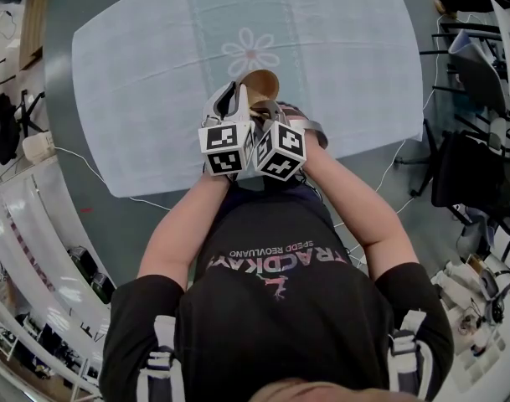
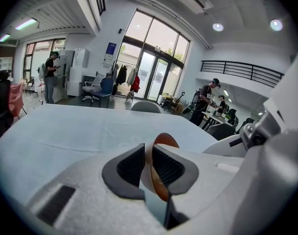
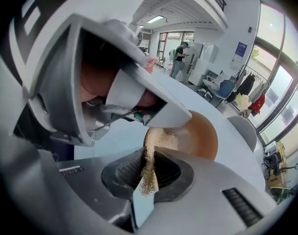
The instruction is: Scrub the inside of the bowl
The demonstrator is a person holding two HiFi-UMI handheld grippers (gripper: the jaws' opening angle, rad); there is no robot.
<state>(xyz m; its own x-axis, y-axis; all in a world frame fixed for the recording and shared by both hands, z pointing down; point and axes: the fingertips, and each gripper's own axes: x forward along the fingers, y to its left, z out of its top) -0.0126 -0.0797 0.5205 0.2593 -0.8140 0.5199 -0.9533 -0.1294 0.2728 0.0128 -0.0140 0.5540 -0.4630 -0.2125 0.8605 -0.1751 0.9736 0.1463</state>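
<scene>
Fingers of the left gripper (image 2: 148,156) pinch the rim of a round brown wooden bowl (image 2: 167,140). Fingers of the right gripper (image 3: 149,156) pinch a beige fibrous scrubber (image 3: 161,140) reaching into the bowl just beyond them.

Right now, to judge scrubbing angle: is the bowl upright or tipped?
Tipped. The left gripper holds the bowl by its rim, opening turned toward the scrub pad in the right gripper.

1. A table (image 1: 121,149) with rounded corners stands on the grey floor (image 1: 112,224).
2. A pale cloth (image 1: 347,65) covers its whole top.
3. A white flower print (image 1: 250,53) marks the cloth's middle, on a greener band.
</scene>
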